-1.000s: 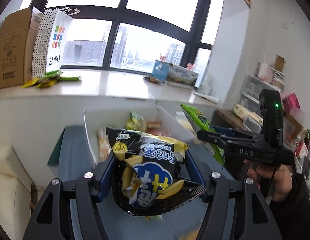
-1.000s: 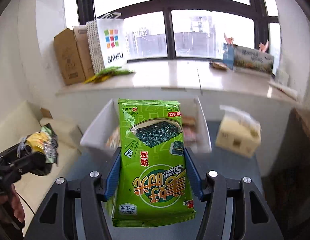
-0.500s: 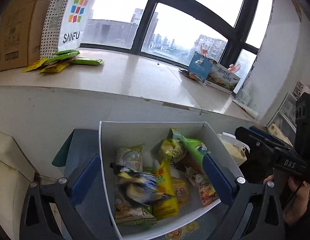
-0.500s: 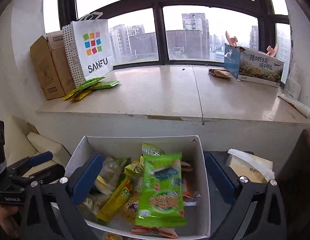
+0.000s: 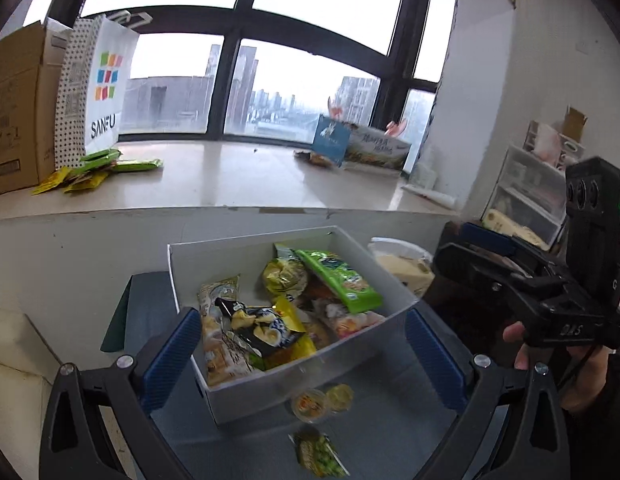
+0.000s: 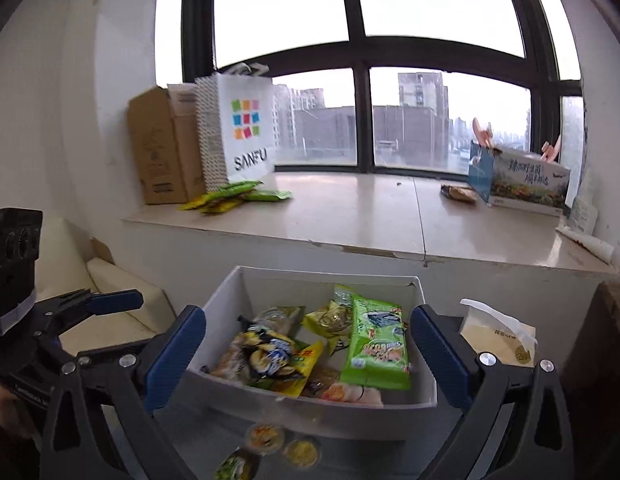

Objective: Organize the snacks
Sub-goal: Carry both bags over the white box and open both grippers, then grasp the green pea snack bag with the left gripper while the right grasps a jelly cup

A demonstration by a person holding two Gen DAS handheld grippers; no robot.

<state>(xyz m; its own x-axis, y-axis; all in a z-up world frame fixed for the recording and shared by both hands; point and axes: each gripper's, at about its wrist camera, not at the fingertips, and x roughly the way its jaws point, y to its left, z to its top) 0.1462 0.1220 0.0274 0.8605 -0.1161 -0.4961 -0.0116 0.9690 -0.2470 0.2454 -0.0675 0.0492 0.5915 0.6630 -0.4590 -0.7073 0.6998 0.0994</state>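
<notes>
Snacks, loose: two small round cups (image 5: pixel 322 399) and a green packet (image 5: pixel 318 453), on the bench at lower centre of the left wrist frame, just outside the near wall of the white box (image 5: pixel 310 364). Packet's long axis runs away from the camera. They sit below and between both sets of jaws. Left gripper (image 5: pixel 301 344): jaws wide apart, empty. Right gripper (image 6: pixel 307 352): likewise. Neither looks clearly nearer.

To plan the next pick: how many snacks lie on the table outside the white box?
3: two small round cups beside each other before the white box, one green packet nearer the camera. Others may be hidden.
</notes>
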